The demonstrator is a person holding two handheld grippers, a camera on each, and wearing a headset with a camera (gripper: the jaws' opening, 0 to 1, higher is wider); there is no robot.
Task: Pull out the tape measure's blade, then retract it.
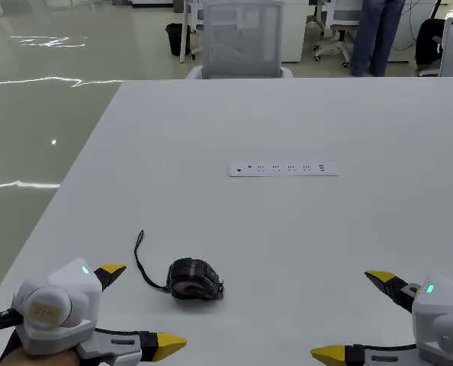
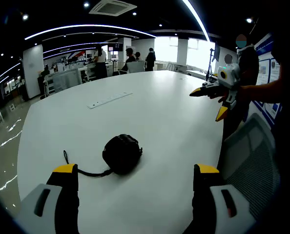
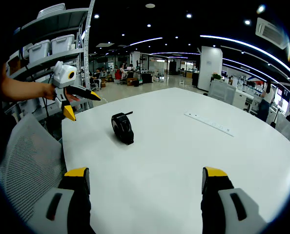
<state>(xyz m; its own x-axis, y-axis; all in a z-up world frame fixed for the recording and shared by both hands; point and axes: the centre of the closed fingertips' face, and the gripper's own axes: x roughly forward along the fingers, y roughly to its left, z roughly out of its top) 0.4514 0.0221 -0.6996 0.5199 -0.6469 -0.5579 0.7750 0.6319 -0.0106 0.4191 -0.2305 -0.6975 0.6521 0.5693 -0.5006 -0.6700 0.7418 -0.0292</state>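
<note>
Tape measure (image 1: 196, 280) lies on a wide white table (image 1: 287, 114), in its near part, between the two grippers and closer to the left one.

Room: open office with a glossy pale floor (image 1: 36, 114). A grey mesh chair (image 1: 242, 38) is pushed up to the table's far edge. Ceiling strip lights and desks show in both gripper views.

Table: bare matte top. A white power strip (image 1: 283, 168) lies flat near the middle, well apart from the tape measure, with its long side running left to right in the head view.

Left gripper (image 1: 141, 307): jaws spread wide, yellow tips well apart, holding nothing and touching nothing. It hangs over the near-left edge of the table. In its own view the tape measure sits between the jaw tips, further out.

Right gripper (image 1: 354, 315): jaws equally wide, nothing in them, over the near-right edge.

Tape measure detail: dark rounded case with a pinkish rim. Its long axis runs left to right in the head view. A thin black strap (image 1: 140, 259) trails from the left end and curls away toward the table's far side.
</note>
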